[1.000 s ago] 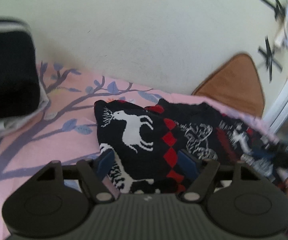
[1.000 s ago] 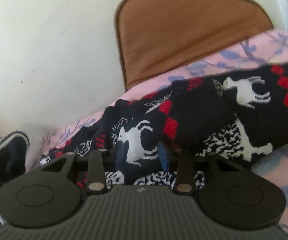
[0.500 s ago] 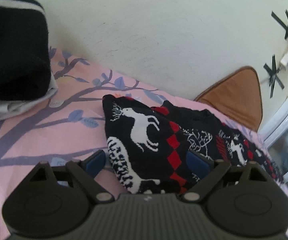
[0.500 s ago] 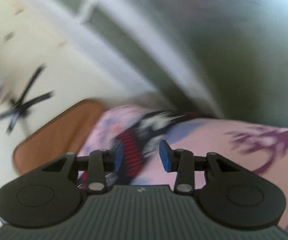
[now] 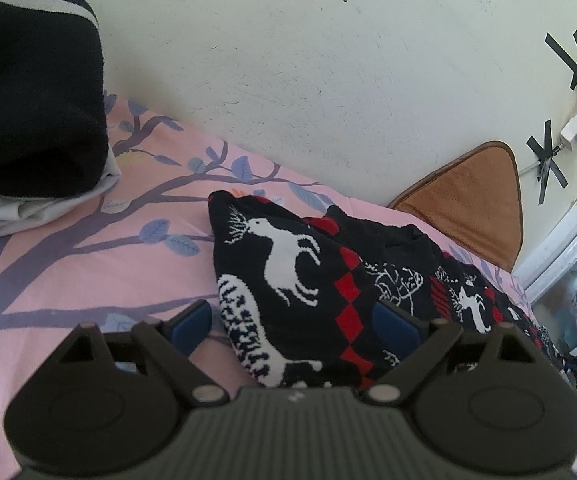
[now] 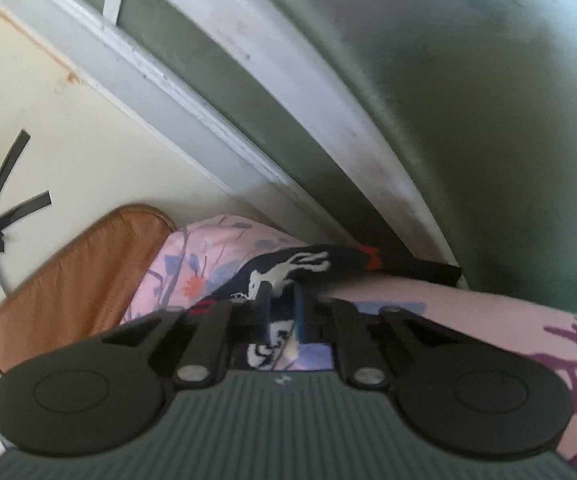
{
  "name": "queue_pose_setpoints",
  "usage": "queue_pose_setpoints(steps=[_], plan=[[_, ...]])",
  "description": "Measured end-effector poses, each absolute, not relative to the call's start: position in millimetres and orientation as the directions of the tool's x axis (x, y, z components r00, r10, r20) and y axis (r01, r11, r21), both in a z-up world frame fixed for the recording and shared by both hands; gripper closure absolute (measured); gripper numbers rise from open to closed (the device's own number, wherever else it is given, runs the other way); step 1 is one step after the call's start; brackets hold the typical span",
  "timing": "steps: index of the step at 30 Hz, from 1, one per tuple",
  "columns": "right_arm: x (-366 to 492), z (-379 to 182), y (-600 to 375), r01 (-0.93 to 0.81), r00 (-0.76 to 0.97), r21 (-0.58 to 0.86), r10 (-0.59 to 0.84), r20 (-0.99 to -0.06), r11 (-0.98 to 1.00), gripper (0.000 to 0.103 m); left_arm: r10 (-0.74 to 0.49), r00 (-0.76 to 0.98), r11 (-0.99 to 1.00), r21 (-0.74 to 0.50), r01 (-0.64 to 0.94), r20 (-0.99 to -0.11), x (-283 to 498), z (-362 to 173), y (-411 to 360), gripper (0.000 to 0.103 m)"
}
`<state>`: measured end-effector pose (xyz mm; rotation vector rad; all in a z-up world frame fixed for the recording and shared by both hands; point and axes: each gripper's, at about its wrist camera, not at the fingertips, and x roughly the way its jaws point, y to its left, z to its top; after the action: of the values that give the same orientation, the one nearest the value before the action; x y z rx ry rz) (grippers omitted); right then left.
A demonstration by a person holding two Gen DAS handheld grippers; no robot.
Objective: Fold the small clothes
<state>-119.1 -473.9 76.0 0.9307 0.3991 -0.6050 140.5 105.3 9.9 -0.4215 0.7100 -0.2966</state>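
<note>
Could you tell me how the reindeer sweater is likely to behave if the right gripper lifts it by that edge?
Probably floppy: the sweater already lies in soft folds. The right gripper, shut on its edge, will likely leave the rest trailing on the bedsheet.

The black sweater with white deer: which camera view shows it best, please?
The left wrist view shows it best: the black sweater with white deer lies there partly folded on the pink sheet, its pattern clear. The right wrist view shows only one blurred end of it, pinched in the right hand-held gripper.
</note>
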Motion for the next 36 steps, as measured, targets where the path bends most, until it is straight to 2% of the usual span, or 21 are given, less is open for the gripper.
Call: queue_pose_setpoints(steps=[3, 6, 10, 13, 17, 19, 22, 24, 27, 30, 32, 35, 36], plan=[[-117.3, 98.7, -457.6, 0.593, 0.804, 0.64, -0.317, -0.503, 0.489, 0.097, -0.407, 0.738, 0.869, -0.477, 0.131, -0.538, 137.3, 12.6, 106.9, 0.012], [-104.3, 141.1, -414.5, 0.466, 0.879, 0.627, -0.244, -0.41, 0.624, 0.097, -0.405, 0.763, 0.873, -0.46, 0.159, -0.504, 131.5, 19.7, 104.8, 0.012], [-71.5, 193.3, -322.6, 0.217, 0.952, 0.538, -0.055, -0.302, 0.815, 0.097, -0.439, 0.783, 0.857, -0.466, 0.219, -0.44, 119.9, 33.0, 102.4, 0.012], [-42.6, 211.1, -238.9, 0.011, 0.951, 0.448, 0.128, -0.28, 0.894, 0.097, -0.448, 0.799, 0.85, -0.468, 0.242, -0.401, 113.9, 40.7, 105.0, 0.012], [-20.6, 194.2, -125.1, -0.245, 0.876, 0.344, 0.359, -0.323, 0.906, 0.097, -0.453, 0.798, 0.838, -0.495, 0.229, -0.398, 116.6, 40.8, 112.6, 0.012], [-14.4, 165.2, -77.4, -0.324, 0.813, 0.292, 0.422, -0.4, 0.9, 0.097, -0.457, 0.789, 0.833, -0.509, 0.217, -0.41, 120.5, 37.7, 114.8, 0.012], [-12.5, 111.5, -34.1, -0.417, 0.672, 0.252, 0.483, -0.561, 0.873, 0.089, -0.465, 0.774, 0.829, -0.518, 0.211, -0.429, 124.3, 34.2, 114.7, 0.012], [-19.2, 97.8, -35.5, -0.427, 0.654, 0.236, 0.478, -0.586, 0.873, 0.086, -0.468, 0.771, 0.83, -0.514, 0.216, -0.432, 123.9, 33.8, 113.2, 0.012], [-30.9, 114.7, -80.5, -0.38, 0.696, 0.326, 0.499, -0.516, 0.866, 0.085, -0.476, 0.765, 0.83, -0.508, 0.229, -0.434, 123.8, 34.0, 109.3, 0.012], [-52.9, 136.9, -136.6, -0.257, 0.804, 0.367, 0.409, -0.431, 0.894, 0.083, -0.478, 0.763, 0.834, -0.496, 0.241, -0.434, 122.5, 34.1, 105.0, 0.012], [-61.6, 141.9, -176.2, -0.145, 0.856, 0.403, 0.319, -0.407, 0.904, 0.082, -0.476, 0.761, 0.84, -0.485, 0.245, -0.44, 122.8, 33.3, 101.8, 0.012], [-63.9, 127.6, -223.5, 0.059, 0.865, 0.405, 0.155, -0.477, 0.912, 0.082, -0.486, 0.746, 0.838, -0.486, 0.249, -0.456, 126.9, 32.5, 95.7, 0.012], [-62.5, 116.3, -234.1, 0.116, 0.842, 0.402, 0.125, -0.525, 0.908, 0.086, -0.49, 0.74, 0.836, -0.489, 0.249, -0.46, 129.0, 33.6, 93.0, 0.012]])
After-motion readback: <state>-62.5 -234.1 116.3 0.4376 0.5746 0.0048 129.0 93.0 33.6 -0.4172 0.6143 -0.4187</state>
